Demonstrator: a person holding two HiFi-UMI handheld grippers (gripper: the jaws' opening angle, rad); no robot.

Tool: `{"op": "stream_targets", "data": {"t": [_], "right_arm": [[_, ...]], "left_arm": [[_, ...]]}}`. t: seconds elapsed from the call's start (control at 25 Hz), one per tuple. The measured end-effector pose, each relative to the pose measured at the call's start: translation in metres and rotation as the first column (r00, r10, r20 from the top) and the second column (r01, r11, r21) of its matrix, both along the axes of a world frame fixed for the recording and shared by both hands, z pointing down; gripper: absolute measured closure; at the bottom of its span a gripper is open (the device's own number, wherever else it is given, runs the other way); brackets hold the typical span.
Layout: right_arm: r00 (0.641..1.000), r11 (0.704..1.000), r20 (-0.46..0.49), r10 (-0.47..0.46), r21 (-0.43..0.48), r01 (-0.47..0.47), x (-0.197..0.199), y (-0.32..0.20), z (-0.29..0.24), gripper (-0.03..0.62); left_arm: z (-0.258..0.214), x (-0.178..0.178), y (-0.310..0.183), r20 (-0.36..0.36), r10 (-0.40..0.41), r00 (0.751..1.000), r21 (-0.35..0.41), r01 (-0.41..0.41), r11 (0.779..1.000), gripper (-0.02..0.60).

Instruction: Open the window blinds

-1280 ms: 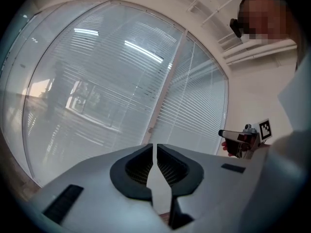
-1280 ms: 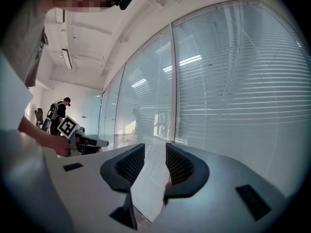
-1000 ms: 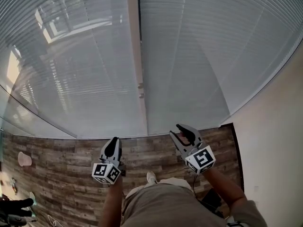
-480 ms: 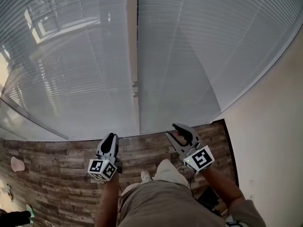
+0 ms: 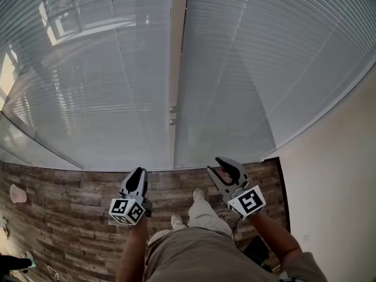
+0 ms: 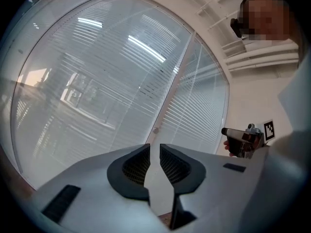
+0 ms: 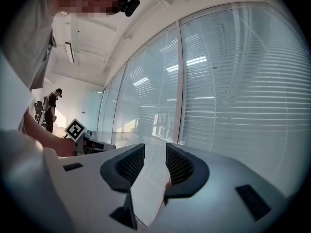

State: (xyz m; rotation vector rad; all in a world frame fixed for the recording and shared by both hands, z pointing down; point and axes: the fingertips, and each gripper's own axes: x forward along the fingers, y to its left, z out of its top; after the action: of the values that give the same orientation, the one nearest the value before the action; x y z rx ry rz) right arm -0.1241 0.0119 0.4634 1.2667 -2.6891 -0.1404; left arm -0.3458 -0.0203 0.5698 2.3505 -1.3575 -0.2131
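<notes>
Closed white slat blinds hang over two window panes, the left blind [image 5: 88, 81] and the right blind [image 5: 252, 69], split by a pale mullion [image 5: 176, 69] with two small knobs [image 5: 173, 109]. Both grippers are held level in front of the window, well short of it. My left gripper [image 5: 136, 181] [image 6: 154, 147] points at the mullion; its jaws have just parted a little and show a narrow gap with nothing in it. My right gripper [image 5: 222, 172] [image 7: 155, 147] stands open and empty, facing the right blind.
Wood-plank floor [image 5: 59, 198] runs below the window. A cream wall [image 5: 335, 175] closes the right side. A small pale object [image 5: 17, 192] lies on the floor at far left. Another person [image 7: 51, 108] stands far off to the left in the right gripper view.
The person's leg and foot have stepped forward toward the window. The left gripper has sunk slightly. The right gripper has hardly moved.
</notes>
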Motion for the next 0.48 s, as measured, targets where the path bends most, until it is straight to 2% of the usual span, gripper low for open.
{"op": "stream_targets", "data": {"t": [0.28,0.48], "right_arm": [[0.999,0.999,0.005,-0.052,-0.008,0.052,0.009,-0.044,-0.010,0.471],[0.995,0.994,0.018,-0.100,-0.030,0.101,0.015,-0.085,0.004,0.471]], "left_arm": [[-0.009,0.017,-0.032,0.040,-0.024,0.999,-0.047,0.026,0.999,0.526],[0.001,0.031,-0.060,0.066,-0.044,0.997,-0.082,0.049,0.995,0.526]]}}
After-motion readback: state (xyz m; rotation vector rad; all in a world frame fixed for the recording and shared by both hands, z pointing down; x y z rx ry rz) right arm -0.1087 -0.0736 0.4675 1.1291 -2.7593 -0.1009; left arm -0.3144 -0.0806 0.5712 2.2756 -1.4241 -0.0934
